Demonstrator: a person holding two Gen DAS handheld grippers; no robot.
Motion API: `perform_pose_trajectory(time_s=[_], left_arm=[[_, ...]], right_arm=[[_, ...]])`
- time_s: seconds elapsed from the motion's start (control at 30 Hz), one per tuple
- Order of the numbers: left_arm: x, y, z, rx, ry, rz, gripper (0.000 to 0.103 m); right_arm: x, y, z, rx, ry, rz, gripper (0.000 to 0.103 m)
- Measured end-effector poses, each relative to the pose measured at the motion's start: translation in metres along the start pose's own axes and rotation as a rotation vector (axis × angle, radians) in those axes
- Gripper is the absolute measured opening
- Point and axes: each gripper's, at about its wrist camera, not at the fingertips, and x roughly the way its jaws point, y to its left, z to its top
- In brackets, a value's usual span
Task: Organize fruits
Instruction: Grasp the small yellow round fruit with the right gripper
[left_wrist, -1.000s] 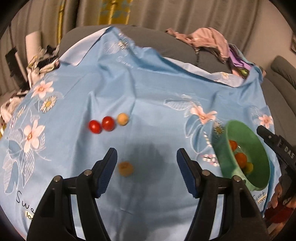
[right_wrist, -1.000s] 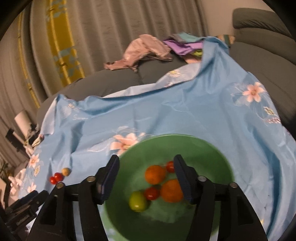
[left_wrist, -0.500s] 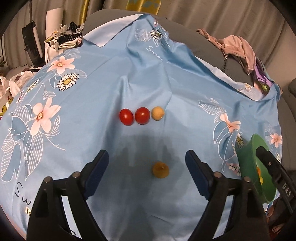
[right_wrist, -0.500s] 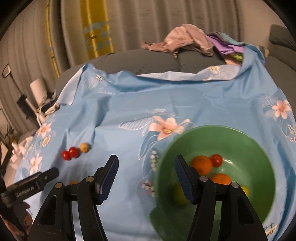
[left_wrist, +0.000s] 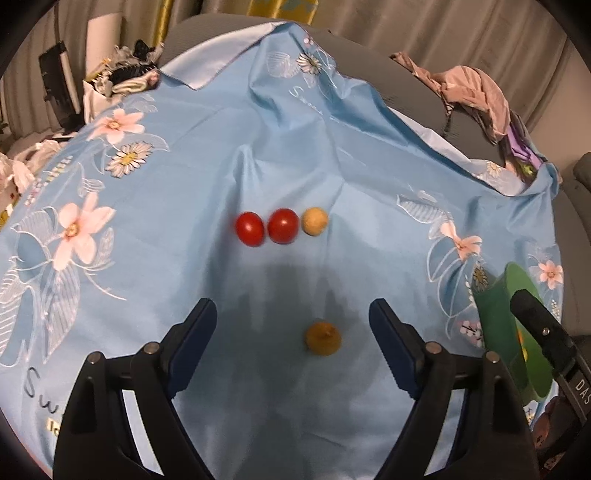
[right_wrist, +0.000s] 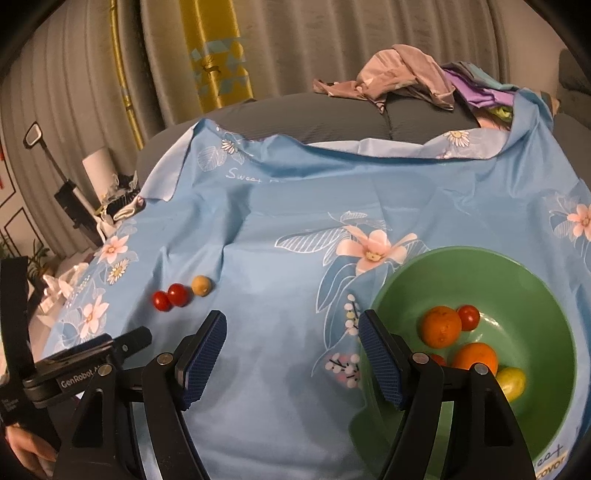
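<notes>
While both grippers are hanging over the blue cloth (left_wrist: 332, 155), fruit is being sorted out of the bowl into rows.

Left gripper (left_wrist: 291, 325): jaws closing slightly, wide, empty; the dull yellow fruit (left_wrist: 322, 338) is lying between them, untouched.

Right gripper (right_wrist: 291, 350): jaws opening, holding nothing, bare cloth between.

Green bowl (right_wrist: 480, 266): smooth, glossy, just right of the right jaw, holding round oranges.

Next move: likely lowering and closing gently; the fruit is rolling easily.

Ahead of my black, blue-padded left tongs (left_wrist: 291, 330) I am seeing a mustard-yellow fruit (left_wrist: 322, 338), then two red tomatoes (left_wrist: 266, 226) and a tan fruit (left_wrist: 314, 220), on a sky-blue cloth (left_wrist: 229, 155) with pink-and-white flowers. Right of my right tongs (right_wrist: 291, 354), a green bowl (right_wrist: 532, 291) is showing orange, red and yellow-green fruit.
</notes>
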Motion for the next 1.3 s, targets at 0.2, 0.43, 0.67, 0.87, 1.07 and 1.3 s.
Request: perform_pose_trajectory(time_s=[0.2,0.43,0.67,0.87,1.07,1.3], left_arm=[[0.017,-0.011,-0.006,0.032,0.066,-0.039,0.07],[0.036,-0.014,-0.011,0.02,0.129,-0.081,0.049],[0.046,-0.01,-0.007,-0.004,0.151,-0.095,0.026],[0.033,0.005,0.002,-0.055,0.12,-0.09,0.026],[0.015,0.014,0.007,-0.062,0.056,-0.056,0.026],[0.005,0.014,0.006,-0.058,0.024,-0.045,0.026]], right_arm=[[0.004,0.0,0.003,0.041,0.023,0.08,0.074],[0.038,0.02,0.027,0.037,0.146,0.164,0.069],[0.115,0.056,0.046,0.036,0.308,0.29,0.04],[0.163,0.091,0.046,-0.059,0.364,0.238,0.032],[0.191,0.098,0.039,-0.061,0.397,0.225,0.03],[0.197,0.106,0.034,-0.096,0.379,0.221,0.029]])
